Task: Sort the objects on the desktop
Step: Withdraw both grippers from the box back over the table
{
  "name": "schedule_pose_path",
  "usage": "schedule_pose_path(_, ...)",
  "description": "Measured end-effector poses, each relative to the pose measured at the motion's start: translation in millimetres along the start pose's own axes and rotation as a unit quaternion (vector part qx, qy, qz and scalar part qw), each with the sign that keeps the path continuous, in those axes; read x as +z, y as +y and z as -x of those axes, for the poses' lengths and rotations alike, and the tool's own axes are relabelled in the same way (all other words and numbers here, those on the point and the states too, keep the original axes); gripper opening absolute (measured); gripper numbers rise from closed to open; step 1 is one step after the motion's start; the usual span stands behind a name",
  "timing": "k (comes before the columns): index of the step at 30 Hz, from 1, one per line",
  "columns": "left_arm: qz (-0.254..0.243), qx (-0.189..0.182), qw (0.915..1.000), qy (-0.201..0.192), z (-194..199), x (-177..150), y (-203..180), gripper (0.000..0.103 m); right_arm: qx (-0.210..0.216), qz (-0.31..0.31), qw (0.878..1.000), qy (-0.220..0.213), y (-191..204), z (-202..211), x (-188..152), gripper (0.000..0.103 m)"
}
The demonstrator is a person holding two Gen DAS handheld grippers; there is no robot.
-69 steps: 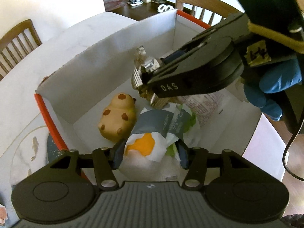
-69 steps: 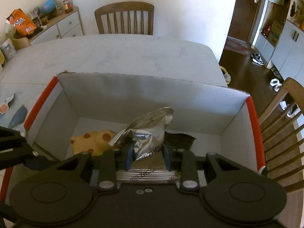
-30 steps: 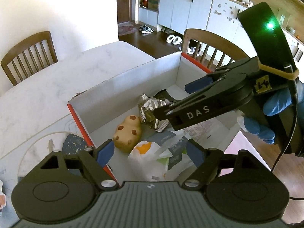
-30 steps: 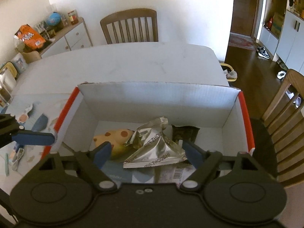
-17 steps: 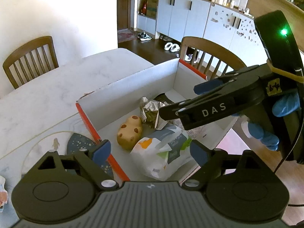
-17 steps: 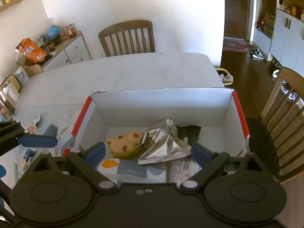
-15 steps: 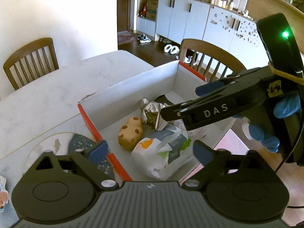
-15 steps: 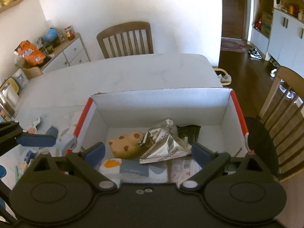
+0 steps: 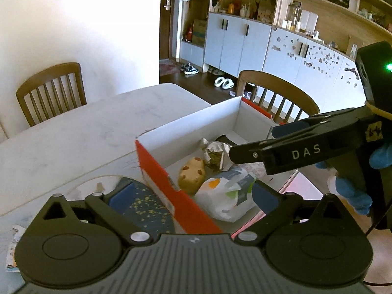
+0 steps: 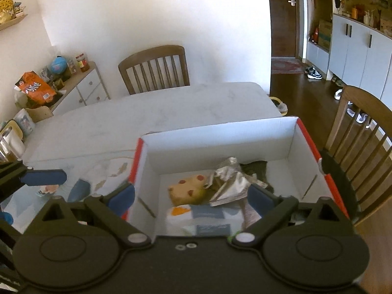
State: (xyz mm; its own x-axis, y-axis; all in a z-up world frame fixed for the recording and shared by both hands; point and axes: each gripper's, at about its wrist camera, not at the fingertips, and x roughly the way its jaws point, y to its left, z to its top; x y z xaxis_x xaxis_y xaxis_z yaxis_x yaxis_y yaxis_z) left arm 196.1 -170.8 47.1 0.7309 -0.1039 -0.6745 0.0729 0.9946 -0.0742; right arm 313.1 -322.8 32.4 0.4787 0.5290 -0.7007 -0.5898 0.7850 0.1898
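With both the left gripper (image 9: 192, 193) and the right gripper (image 10: 191, 197) spread wide and empty above the box (image 10: 220, 129), where the foil packet (image 10: 229, 183) already lies, the next reach should clear its rim toward the surface (image 10: 147, 112).

Box (image 10: 289, 142) open-topped, floor crowded

Daylight fills the room; the white wall (image 9: 98, 29) is blown out near pure white; the table (image 10: 171, 107) glares pale; fisheye bending curves the frame edges, corners go black; the box (image 10: 220, 132) interior sits softly shadowed, slightly blurred.
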Motion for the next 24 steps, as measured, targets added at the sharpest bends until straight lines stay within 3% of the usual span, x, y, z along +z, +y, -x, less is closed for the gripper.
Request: schedule_pose_path(24, 0.005, 0.030, 0.9988, -0.039, 87.7, -65.3, 97.8, 0.102, 0.009, 0.016, 1.000, -0.018, 144.4, -0.2, -28.2, 0.099)
